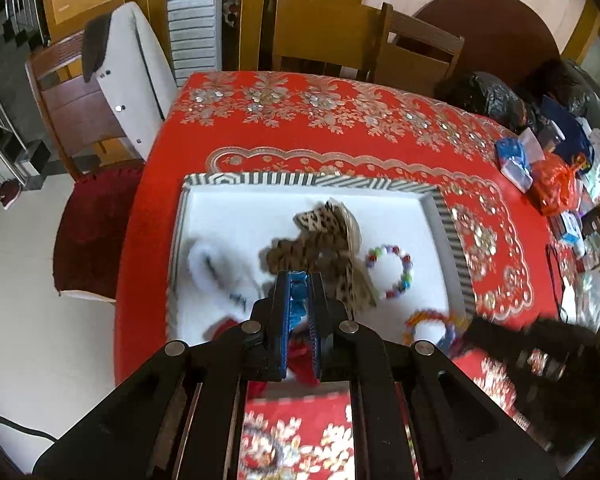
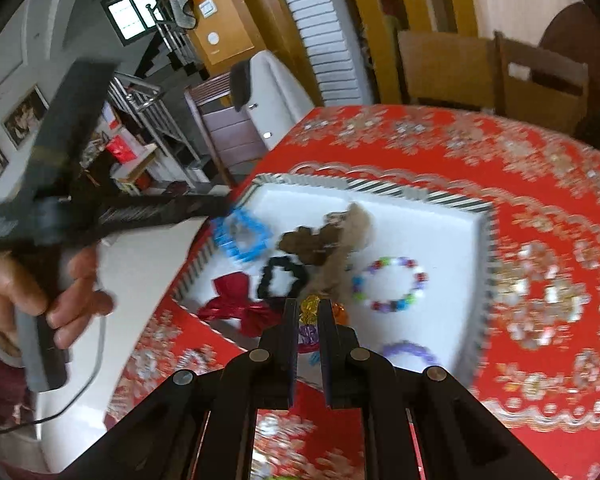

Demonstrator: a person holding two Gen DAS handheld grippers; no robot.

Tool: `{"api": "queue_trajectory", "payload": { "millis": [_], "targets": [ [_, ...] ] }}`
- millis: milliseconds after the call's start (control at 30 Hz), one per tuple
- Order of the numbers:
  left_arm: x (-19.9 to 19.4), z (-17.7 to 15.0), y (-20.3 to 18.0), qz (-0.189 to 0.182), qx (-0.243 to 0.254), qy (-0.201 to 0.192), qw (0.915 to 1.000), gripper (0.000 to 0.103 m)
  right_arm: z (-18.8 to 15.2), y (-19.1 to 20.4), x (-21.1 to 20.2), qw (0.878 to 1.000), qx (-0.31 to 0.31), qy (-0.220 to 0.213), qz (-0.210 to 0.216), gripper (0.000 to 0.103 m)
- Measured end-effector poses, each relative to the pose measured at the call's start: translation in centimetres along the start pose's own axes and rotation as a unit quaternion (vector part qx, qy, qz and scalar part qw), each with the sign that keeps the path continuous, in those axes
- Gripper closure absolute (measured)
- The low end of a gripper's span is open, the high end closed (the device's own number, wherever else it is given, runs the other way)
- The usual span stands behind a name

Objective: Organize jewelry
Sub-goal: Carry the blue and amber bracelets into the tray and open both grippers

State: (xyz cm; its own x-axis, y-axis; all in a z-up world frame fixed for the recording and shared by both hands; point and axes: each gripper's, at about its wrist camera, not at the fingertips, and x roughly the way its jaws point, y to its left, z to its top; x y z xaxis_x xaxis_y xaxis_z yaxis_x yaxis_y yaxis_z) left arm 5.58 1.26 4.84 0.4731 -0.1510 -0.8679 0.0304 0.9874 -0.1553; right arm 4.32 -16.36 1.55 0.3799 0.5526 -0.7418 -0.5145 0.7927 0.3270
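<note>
Red embroidered tabletop (image 1: 340,148), striped-rim white tray (image 1: 260,216) mid-frame. Left claw (image 1: 299,280) clenched on a blue beaded bracelet (image 1: 298,292), right claw (image 2: 309,308) grips a multicoloured one (image 2: 310,312) (blurry). Beads might slip out mid-swing and miss the tray.

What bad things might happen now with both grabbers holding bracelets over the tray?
1. The left gripper pinches only one edge of the blue bracelet, which dangles, so it might slip and fall.
2. The right gripper holds a beaded bracelet close above the black scrunchie and multicolored bracelet; setting it down could tangle or push them.
3. The white tray is already crowded.
</note>
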Motion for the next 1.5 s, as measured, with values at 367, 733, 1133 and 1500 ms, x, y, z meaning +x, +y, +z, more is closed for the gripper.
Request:
{"api": "queue_trajectory", "payload": {
  "millis": [367,733,1133,1500],
  "targets": [
    [7.3,4.6,3.7,0.027,-0.047,0.022,0.9983,0.096,-0.8,-4.8,6.3,0.995,0.063,0.068,-0.030,0.094],
    [10.8,3.8,6.4,0.044,-0.071,0.060,0.9947,0.096,-1.0,-5.2,8.5,0.992,0.064,0.097,-0.051,0.094],
    [6.5,2.2,5.7,0.036,-0.066,0.032,0.9966,0.071,-1.5,-4.2,3.5,0.995,0.072,0.044,-0.051,0.079],
    [1.1,-2.5,2.5,0.082,-0.027,-0.015,0.9962,0.063,-3.5,-2.0,0.1,0.996,0.059,0.021,-0.056,0.076]
  ]
}}
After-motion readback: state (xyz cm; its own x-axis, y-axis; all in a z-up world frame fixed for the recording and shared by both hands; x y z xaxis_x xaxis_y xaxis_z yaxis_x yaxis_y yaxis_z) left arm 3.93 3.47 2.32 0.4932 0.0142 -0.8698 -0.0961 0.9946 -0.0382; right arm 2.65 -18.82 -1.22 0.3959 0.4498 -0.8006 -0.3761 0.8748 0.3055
